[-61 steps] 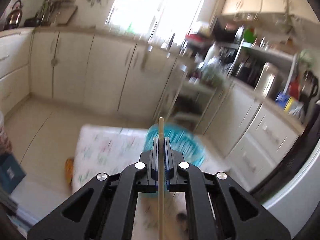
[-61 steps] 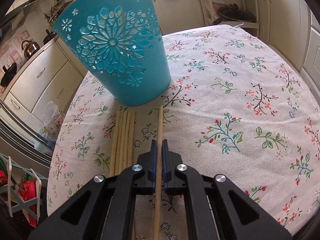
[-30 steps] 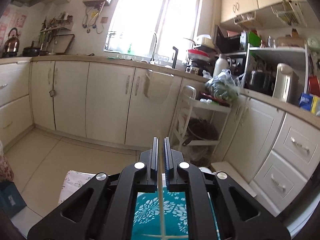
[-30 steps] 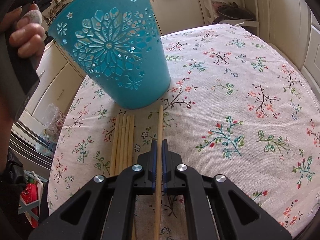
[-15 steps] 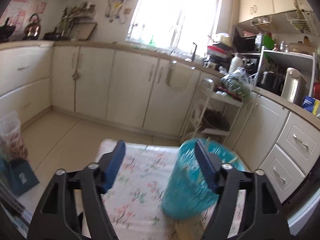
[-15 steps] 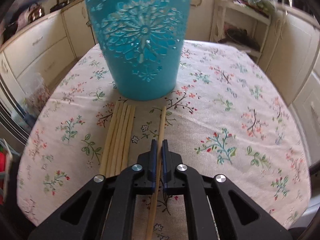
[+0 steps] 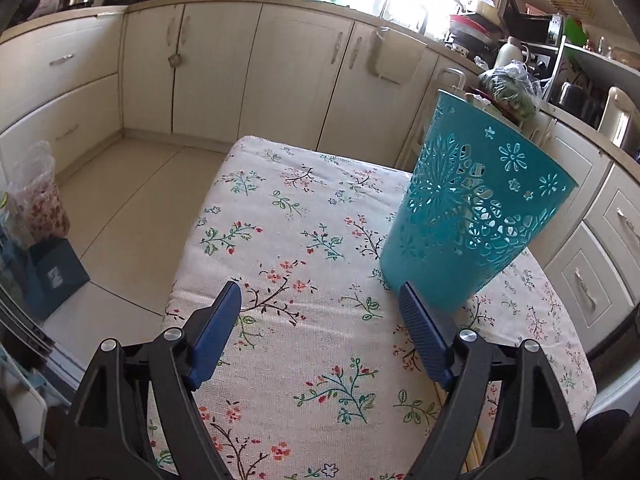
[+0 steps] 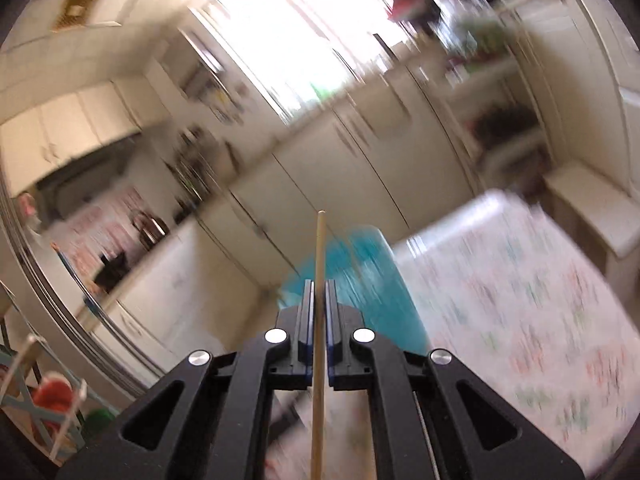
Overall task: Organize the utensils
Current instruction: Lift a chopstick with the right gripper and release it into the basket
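A teal cut-out basket (image 7: 472, 216) stands on the floral tablecloth (image 7: 304, 240). In the left wrist view my left gripper (image 7: 320, 288) hovers low over the cloth just left of the basket's base. Its jaws are opening wide with nothing between them. A few tan chopstick ends (image 7: 478, 446) peek out beside its right finger. The right wrist view is blurred by motion. My right gripper (image 8: 319, 284) is shut on a single wooden chopstick (image 8: 320, 240), lifted off the table, and the chopstick points forward over the teal basket (image 8: 360, 276).
Cream kitchen cabinets (image 7: 280, 72) run along the far wall and the right side. A trolley with a bag of greens (image 7: 508, 84) stands behind the basket. On the floor to the left are a blue box (image 7: 56, 276) and a plastic bag (image 7: 38, 200). The table's left edge (image 7: 188, 248) drops to tiled floor.
The left gripper let go of its chopstick above the basket, opened, and sank to the basket's left near the cloth. The right gripper lifted its chopstick off the table and tipped upward.
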Demonstrator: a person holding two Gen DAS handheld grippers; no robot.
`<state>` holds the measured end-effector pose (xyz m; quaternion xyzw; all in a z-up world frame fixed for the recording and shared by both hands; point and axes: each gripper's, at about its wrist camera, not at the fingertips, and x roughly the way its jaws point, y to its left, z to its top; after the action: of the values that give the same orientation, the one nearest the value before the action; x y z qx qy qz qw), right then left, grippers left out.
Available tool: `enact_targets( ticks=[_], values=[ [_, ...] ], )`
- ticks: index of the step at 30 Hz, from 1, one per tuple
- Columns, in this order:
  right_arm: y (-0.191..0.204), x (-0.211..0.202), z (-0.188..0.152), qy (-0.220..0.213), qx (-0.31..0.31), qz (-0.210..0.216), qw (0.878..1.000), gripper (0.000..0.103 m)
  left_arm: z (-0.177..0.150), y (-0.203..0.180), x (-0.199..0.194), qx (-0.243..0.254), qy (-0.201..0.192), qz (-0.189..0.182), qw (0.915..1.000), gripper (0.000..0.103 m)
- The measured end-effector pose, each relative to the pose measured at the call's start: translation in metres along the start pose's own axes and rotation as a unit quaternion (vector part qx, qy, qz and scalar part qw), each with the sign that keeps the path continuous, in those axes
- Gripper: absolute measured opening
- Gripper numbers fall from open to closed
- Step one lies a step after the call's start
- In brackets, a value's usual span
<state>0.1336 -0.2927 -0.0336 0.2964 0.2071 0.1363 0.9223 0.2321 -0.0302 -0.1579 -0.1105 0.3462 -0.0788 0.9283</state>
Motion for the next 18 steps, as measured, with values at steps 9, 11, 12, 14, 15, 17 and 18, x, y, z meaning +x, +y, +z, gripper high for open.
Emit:
enact_targets(
  ticks=[9,11,12,14,15,17,18],
  values=[
    [0.027,0.099,0.051,-0.087,-0.051,-0.012,0.995,0.006,-0.003,0.008,0.009,-0.026,0.016,-0.02,0.9994,0.077],
    [0.02,0.112,0.049,-0.073,-0.052,-0.03,0.995,0.006,-0.003,0.009,0.011,-0.03,0.02,-0.025,0.999,0.077],
    [0.016,0.117,0.046,-0.064,-0.055,-0.037,0.996,0.006,-0.003,0.01,0.012,-0.033,0.02,-0.027,0.9989,0.077],
    [0.012,0.122,0.036,-0.047,-0.068,-0.049,0.995,0.007,-0.003,0.012,0.012,-0.039,0.019,-0.031,0.9986,0.077],
    [0.012,0.124,0.033,-0.04,-0.074,-0.053,0.995,0.01,-0.003,0.012,0.012,-0.04,0.019,-0.033,0.9985,0.077],
    [0.009,0.124,0.025,-0.023,-0.078,-0.059,0.995,0.012,-0.003,0.012,0.012,-0.04,0.019,-0.035,0.9984,0.077],
    [0.008,0.122,0.022,-0.018,-0.078,-0.058,0.995,0.013,-0.003,0.012,0.011,-0.041,0.019,-0.035,0.9984,0.077]
  ],
)
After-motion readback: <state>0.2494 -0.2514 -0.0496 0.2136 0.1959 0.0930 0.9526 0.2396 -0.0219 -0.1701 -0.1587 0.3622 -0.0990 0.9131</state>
